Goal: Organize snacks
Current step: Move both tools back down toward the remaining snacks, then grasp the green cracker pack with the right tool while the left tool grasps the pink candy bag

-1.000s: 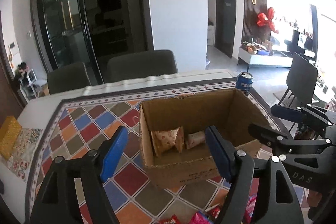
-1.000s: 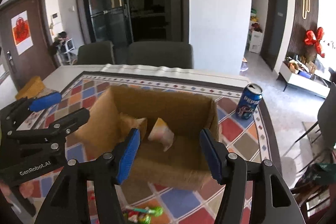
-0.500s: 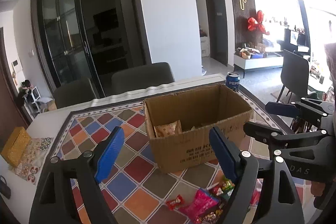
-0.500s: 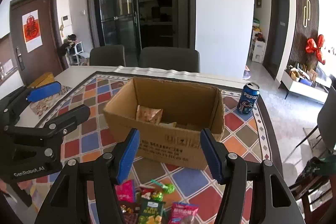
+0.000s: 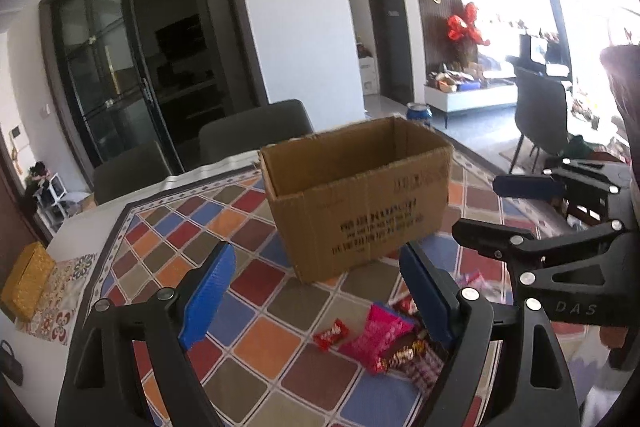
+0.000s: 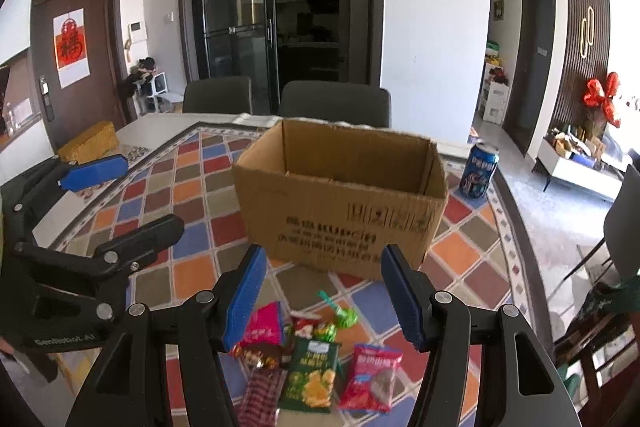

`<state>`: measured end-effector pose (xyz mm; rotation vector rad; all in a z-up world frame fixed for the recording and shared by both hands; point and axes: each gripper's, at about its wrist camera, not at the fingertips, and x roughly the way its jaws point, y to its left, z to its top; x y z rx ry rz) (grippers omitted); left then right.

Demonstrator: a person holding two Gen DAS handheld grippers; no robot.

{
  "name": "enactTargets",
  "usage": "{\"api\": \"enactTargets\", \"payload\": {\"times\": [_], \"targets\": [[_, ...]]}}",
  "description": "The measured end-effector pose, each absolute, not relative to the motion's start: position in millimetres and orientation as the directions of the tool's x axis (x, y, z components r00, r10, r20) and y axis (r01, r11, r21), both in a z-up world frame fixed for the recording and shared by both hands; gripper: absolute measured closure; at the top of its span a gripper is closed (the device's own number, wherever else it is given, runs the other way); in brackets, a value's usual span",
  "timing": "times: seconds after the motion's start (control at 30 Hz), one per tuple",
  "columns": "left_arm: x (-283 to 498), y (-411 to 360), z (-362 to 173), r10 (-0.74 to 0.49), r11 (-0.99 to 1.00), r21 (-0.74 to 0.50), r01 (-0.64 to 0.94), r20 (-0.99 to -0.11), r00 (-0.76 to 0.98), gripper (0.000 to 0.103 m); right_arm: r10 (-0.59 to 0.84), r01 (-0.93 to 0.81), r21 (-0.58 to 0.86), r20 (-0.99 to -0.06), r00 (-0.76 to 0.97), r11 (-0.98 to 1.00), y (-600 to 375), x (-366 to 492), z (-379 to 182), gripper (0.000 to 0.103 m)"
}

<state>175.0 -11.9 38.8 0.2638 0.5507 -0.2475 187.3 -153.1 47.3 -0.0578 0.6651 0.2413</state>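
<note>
An open cardboard box [image 5: 360, 195] [image 6: 340, 203] stands on the checkered tablecloth; its inside is hidden from this angle. Loose snack packets lie in front of it: a pink packet [image 5: 374, 337] [image 6: 262, 327], a small red wrapper [image 5: 330, 334], a green packet [image 6: 312, 379], a red packet [image 6: 372, 377] and a green candy [image 6: 342, 315]. My left gripper [image 5: 318, 297] is open and empty, above the table before the box. My right gripper [image 6: 322, 297] is open and empty over the snack pile. Each gripper shows in the other's view, the right one [image 5: 560, 223] and the left one [image 6: 88, 203].
A blue Pepsi can [image 6: 478, 169] stands right of the box, near the table edge. A yellow box [image 6: 88, 143] lies at the far left of the table. Two grey chairs [image 6: 334, 103] stand behind the table. A dark chair [image 5: 540, 119] stands to the right.
Both grippers have pulled back and lowered away from the box. The box's inside has dropped out of sight and the snack pile in front has come into view.
</note>
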Motion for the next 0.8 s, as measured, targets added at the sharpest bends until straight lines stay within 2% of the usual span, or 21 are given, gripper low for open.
{"api": "enactTargets", "payload": {"times": [0.1, 0.43, 0.8], "targets": [[169.6, -12.4, 27.7, -0.165, 0.923, 0.204, 0.326, -0.554, 0.816, 0.019, 0.196, -0.235, 0.024, -0.637, 0.746, 0.972, -150.6, 181.9, 37.7, 0.039], [175.6, -16.5, -11.5, -0.218, 0.879, 0.205, 0.430, -0.629, 0.746, 0.019, 0.167, -0.191, 0.049, -0.723, 0.671, 0.980, -149.6, 174.2, -9.0, 0.039], [202.8, -18.3, -58.0, -0.288, 0.843, 0.119, 0.525, -0.724, 0.627, 0.019, 0.155, -0.142, 0.090, -0.814, 0.560, 0.986, -152.5, 182.7, -58.9, 0.039]]}}
